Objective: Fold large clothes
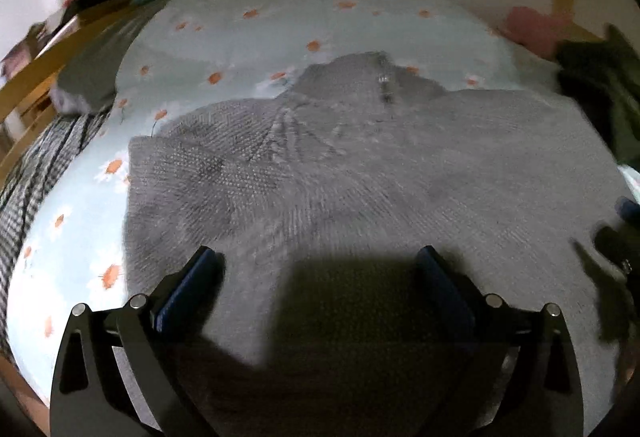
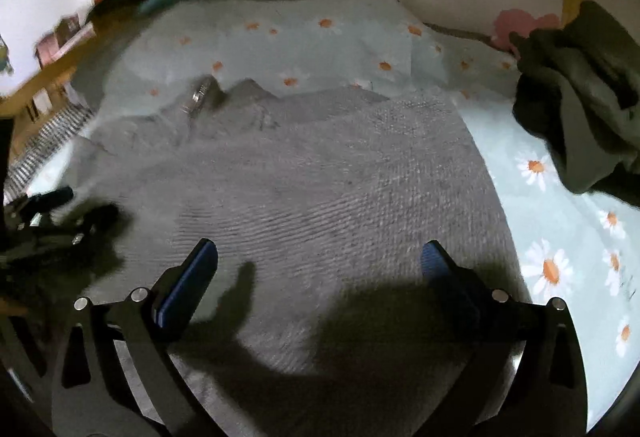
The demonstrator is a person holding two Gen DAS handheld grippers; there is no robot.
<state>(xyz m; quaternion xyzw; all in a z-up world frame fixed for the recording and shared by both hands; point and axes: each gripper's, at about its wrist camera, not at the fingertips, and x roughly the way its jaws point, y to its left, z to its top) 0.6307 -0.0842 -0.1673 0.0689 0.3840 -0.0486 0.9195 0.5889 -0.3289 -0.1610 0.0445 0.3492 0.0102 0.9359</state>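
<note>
Daisy-printed bedding (image 1: 224,37) in pale blue covered the bed, with a wooden frame (image 1: 36,65) and a striped blanket (image 1: 36,173) at the far left. Next came the left gripper (image 1: 318,263), its fingers (image 1: 200,269) spread wide and holding nothing, poised just above the near part of a grey knitted sweater (image 1: 360,173). That sweater lay flat across the middle of the bed, zipped collar (image 1: 384,85) pointing away. Further right the right gripper (image 2: 320,257) hung over the same cloth, fingers (image 2: 438,261) equally wide and empty. A dark green garment (image 2: 576,109) was heaped at the far right. The knit looked soft, thick and floppy, likely to sag and stretch when lifted; pinching the near hem corners or a side edge seemed the sensible hold.
</note>
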